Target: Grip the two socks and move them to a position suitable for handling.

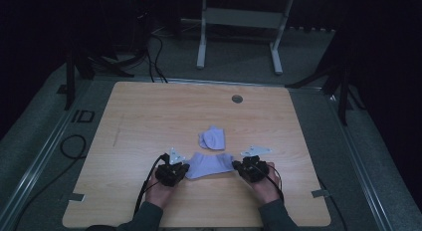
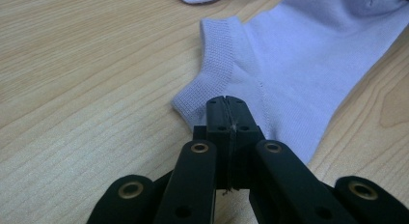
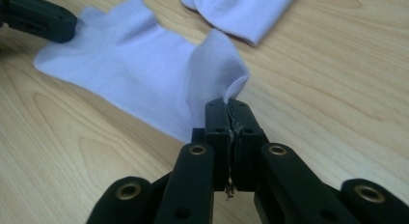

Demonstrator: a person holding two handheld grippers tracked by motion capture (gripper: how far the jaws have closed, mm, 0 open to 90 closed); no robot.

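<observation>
A pale lilac sock point(image 1: 209, 164) lies spread flat near the front of the wooden table point(image 1: 149, 116), between the two grippers. My left gripper point(image 1: 183, 169) is shut on the sock's ribbed cuff end point(image 2: 212, 84), its jaws pressed together over the cloth point(image 2: 226, 108). My right gripper point(image 1: 236, 166) is shut on the sock's toe end point(image 3: 217, 69), which rises in a small fold above the jaws point(image 3: 226, 110). A second lilac sock point(image 1: 212, 138) lies folded just beyond, and it also appears at the top of the right gripper view point(image 3: 241, 9).
A small round grommet point(image 1: 237, 98) sits near the table's far edge. Cables point(image 1: 74, 146) trail off the left side onto the grey floor. A white desk frame point(image 1: 239, 27) stands behind the table. Dark tripod legs point(image 1: 343, 91) stand at the right.
</observation>
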